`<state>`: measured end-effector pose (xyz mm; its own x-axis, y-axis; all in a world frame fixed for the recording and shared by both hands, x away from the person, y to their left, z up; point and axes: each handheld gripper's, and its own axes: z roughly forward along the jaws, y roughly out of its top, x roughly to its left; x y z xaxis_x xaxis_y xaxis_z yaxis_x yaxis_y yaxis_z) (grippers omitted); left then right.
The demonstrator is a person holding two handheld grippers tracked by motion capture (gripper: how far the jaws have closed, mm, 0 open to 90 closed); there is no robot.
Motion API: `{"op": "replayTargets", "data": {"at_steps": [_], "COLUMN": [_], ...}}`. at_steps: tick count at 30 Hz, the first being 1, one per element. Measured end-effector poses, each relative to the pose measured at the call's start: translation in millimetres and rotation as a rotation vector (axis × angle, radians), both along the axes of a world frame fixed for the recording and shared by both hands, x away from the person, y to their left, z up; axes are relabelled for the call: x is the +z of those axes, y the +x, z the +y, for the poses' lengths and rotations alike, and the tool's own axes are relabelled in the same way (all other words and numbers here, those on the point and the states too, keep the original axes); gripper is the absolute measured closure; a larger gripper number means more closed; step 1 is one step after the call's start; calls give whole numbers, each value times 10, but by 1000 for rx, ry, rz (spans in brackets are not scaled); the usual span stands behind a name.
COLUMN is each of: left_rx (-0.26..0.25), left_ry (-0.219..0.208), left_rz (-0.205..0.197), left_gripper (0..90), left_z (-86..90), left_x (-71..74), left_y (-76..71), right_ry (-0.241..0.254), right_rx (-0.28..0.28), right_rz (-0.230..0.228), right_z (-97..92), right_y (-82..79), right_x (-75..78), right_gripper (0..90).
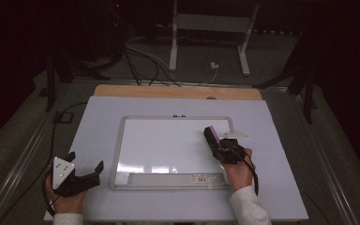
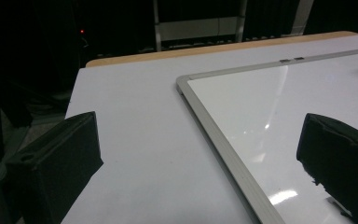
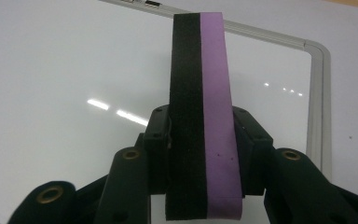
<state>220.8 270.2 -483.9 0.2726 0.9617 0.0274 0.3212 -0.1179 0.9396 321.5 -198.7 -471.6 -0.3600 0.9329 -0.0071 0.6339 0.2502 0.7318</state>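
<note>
Now the right hand-held gripper (image 1: 218,143) pinches the eraser (image 1: 211,134), which points to 11 o'clock over the whiteboard (image 1: 159,145); the left hand-held gripper (image 1: 85,165) sits spread apart.

Black two-jaw grippers (image 1: 85,171), grey three-cornered plates, white sleeves (image 1: 248,206).

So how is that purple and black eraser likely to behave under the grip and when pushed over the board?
The eraser looks like a foam-and-felt block, so probably light and slightly squashy where the right gripper clamps it. It stands straight out past the jaws, so it seems fairly stiff. On the glossy whiteboard it should slide easily.
</note>
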Motion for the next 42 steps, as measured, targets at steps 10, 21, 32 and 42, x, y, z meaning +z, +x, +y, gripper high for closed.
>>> {"op": "replayTargets", "data": {"at_steps": [10,21,32,42], "left_rx": [0,-1,-4,-4], "left_ry": [0,2,4,3], "left_rz": [0,1,2,2], "left_gripper": [6,6,6,6], "left_z": [-2,-12,-16,-18], "left_x": [1,1,-2,-2], "left_y": [0,1,4,4], "right_ry": [9,14,25,24], "right_rx": [-17,-44,-72,-90], "right_rz": [-2,-10,-1,2], "right_z": [-80,-170,-229,-259], "right_y": [-128,-278,-368,-433], "right_x": [15,39,18,16], "right_gripper": [634,634,633,633]}}
